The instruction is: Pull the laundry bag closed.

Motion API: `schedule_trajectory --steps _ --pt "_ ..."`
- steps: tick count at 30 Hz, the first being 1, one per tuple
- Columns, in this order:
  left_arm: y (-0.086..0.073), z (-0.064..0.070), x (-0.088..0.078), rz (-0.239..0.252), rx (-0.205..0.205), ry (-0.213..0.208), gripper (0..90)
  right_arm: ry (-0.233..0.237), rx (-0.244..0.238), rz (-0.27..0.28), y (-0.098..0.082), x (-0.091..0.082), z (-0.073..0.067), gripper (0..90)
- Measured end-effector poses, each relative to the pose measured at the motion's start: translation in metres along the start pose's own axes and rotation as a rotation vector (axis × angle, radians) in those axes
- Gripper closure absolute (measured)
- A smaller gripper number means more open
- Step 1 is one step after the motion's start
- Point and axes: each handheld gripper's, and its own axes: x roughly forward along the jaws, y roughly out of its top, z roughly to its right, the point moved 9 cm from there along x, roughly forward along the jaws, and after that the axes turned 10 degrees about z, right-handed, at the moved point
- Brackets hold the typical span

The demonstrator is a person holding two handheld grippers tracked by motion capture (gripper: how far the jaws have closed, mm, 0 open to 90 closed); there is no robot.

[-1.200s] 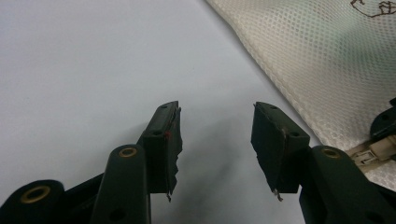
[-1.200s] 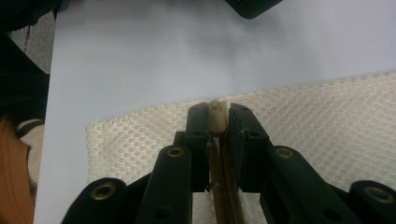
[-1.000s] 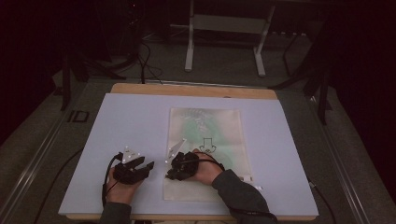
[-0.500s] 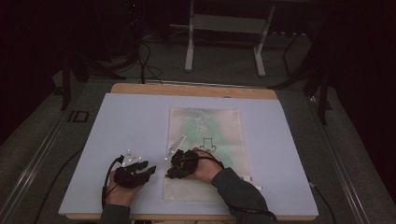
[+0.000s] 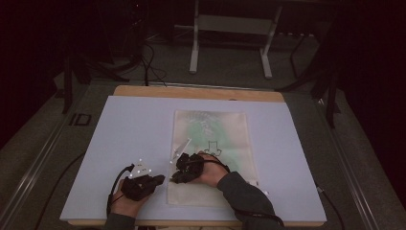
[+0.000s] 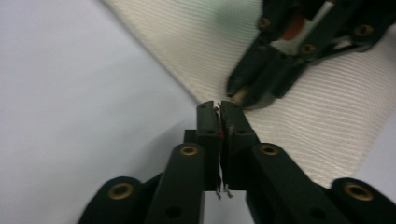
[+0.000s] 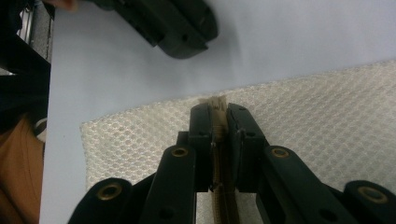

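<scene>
Closing within the last half second, the left gripper (image 5: pixel 158 180) now has its jaws together at the near left edge of the cloth bag (image 5: pixel 210 143); a second ago they stood wide beside that edge.

High view: the pale bag, printed in green, lies flat on the white surface (image 5: pixel 119 129), a little right of centre. Both hands work at its near left corner. The right gripper (image 5: pixel 176 178) rests on the bag, with the left gripper just beside it on the bare surface at the bag's edge.

Left gripper view: the left gripper's (image 6: pixel 220 106) jaws meet with almost no gap, their tips touching the woven edge of the bag (image 6: pixel 299 135). Whether a fold of cloth is actually caught between them cannot be told. The right gripper (image 6: pixel 243 93) presses down on the cloth close ahead.

Right gripper view: the right gripper (image 7: pixel 217 106) stands narrow, clamped on a tan strip (image 7: pixel 216 101) whose frayed end pokes out past the tips, probably a strap or seam of the bag (image 7: pixel 327 121). The left gripper (image 7: pixel 180 35) sits beyond on the surface.

Judged from this, the work is at an early stage: both grippers have taken hold at the corner, while the bag remains flat and unmoved, so any lifting, folding or opening is yet to come.
</scene>
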Motion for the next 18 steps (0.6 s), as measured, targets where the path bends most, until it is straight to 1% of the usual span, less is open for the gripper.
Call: schedule_trajectory --steps 1,2,3,8,9,14,15,16,18 --pt "0.0 0.003 0.002 -0.006 0.006 -0.011 88.5 0.0 -0.003 0.001 0.0 0.0 0.0 81.0" --pt "0.0 0.003 0.002 -0.006 0.006 -0.011 88.6 0.001 -0.004 0.001 0.0 0.0 0.0 81.0" --pt "0.0 0.007 0.004 -0.008 0.011 -0.026 88.7 0.003 -0.002 -0.002 -0.001 0.0 0.0 81.1" --pt "-0.001 0.012 0.007 -0.015 0.023 -0.043 88.8 0.005 0.006 -0.002 -0.002 0.0 0.0 81.0" --pt "-0.002 0.015 0.009 -0.024 0.032 -0.057 88.8 0.005 0.002 0.002 -0.002 0.001 -0.001 81.1" --pt "-0.003 0.018 0.011 -0.034 0.036 -0.065 88.8 0.009 0.002 0.005 -0.003 0.0 -0.001 81.1" --pt "-0.004 0.019 0.012 -0.042 0.05 -0.068 88.8 0.01 0.002 0.005 -0.003 0.0 0.0 81.1" --pt "-0.004 0.019 0.012 -0.042 0.05 -0.068 88.8 0.01 0.002 0.005 -0.003 0.0 0.0 81.1" --pt "-0.004 0.021 0.013 -0.047 0.064 -0.07 88.8 0.011 0.002 0.005 -0.003 0.0 0.0 81.1"
